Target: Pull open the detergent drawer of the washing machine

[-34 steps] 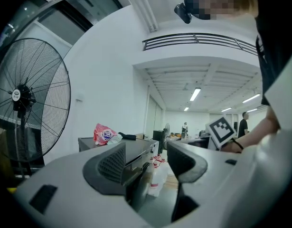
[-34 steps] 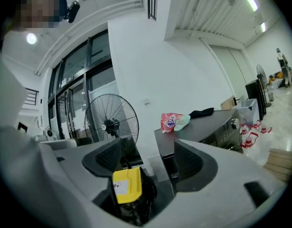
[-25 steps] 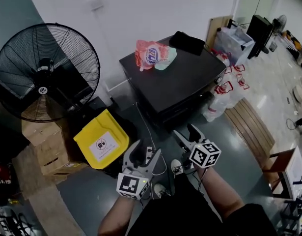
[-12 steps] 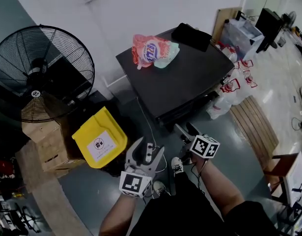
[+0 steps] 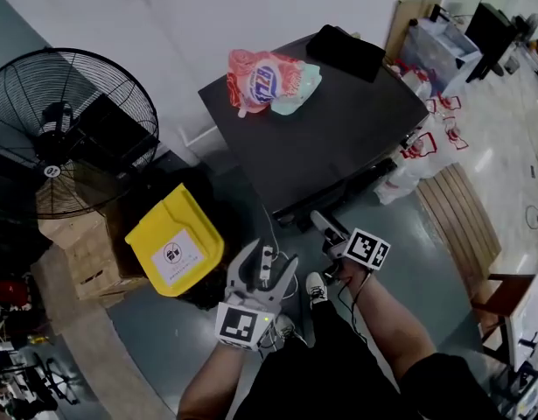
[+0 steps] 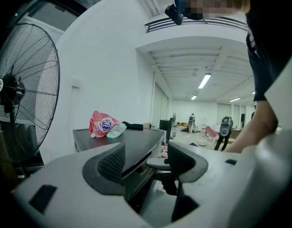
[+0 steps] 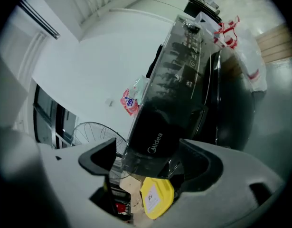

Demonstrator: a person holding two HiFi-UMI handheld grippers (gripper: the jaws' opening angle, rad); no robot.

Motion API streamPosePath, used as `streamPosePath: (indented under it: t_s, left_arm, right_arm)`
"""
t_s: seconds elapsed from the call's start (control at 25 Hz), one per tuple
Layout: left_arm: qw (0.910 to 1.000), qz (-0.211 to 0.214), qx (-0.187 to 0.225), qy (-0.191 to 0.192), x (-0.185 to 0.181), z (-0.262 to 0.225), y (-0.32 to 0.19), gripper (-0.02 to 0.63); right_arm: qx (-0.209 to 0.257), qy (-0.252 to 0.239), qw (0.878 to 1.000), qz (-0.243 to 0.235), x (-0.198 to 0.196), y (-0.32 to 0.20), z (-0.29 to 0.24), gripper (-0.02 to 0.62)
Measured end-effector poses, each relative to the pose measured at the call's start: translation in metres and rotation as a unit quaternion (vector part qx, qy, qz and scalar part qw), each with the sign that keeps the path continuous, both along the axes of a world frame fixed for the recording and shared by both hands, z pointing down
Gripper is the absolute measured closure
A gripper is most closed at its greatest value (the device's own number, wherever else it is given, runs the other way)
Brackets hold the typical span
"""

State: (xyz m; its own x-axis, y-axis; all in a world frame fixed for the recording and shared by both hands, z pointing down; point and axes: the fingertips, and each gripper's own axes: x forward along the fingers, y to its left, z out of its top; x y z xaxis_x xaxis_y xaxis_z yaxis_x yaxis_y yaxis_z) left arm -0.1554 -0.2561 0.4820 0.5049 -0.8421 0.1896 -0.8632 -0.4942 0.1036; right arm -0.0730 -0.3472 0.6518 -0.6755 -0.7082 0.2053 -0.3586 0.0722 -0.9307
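Observation:
The black washing machine (image 5: 325,129) stands at mid-frame in the head view, seen from above. In the right gripper view its dark detergent drawer front (image 7: 154,136), marked Midea, fills the space just beyond my right gripper (image 7: 148,153). That gripper's jaws stand apart on either side of the drawer front, open. From above, my right gripper (image 5: 325,227) sits close to the machine's front left edge. My left gripper (image 5: 262,271) is open lower left of it, over the floor, holding nothing. The left gripper (image 6: 146,160) looks along the machine's top.
A pink detergent bag (image 5: 264,79) and a black item (image 5: 347,52) lie on the machine. A large fan (image 5: 63,138), cardboard boxes (image 5: 85,256) and a yellow lid (image 5: 174,250) stand to the left. Plastic bags (image 5: 417,160) and a wooden pallet (image 5: 457,221) are to the right.
My right gripper has moved forward, closer to the machine's front edge. The left gripper has stayed about where it was, and the head view has shifted slightly.

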Motion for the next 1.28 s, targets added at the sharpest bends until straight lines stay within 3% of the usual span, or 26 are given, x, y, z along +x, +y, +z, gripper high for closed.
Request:
streamPosePath:
  t_s: [0.36, 0.64, 0.8, 1.28]
  left_arm:
    - [0.9997, -0.004, -0.023, 0.005, -0.001, 0.017, -0.021, 0.351]
    - [0.9995, 0.000, -0.029, 0.008, 0.000, 0.023, -0.028, 0.350]
    - [0.9994, -0.004, -0.033, 0.012, -0.001, 0.027, -0.029, 0.351]
    - [0.9993, 0.004, -0.035, 0.011, 0.001, 0.028, -0.022, 0.351]
  right_arm:
    - [-0.061, -0.050, 0.997, 0.017, -0.004, -0.022, 0.024, 0.160]
    - [-0.048, -0.071, 0.996, 0.005, -0.010, -0.034, 0.029, 0.156]
    - [-0.067, -0.082, 0.994, 0.014, -0.011, -0.033, 0.032, 0.155]
    - [-0.052, -0.072, 0.996, 0.024, -0.011, -0.036, 0.035, 0.132]
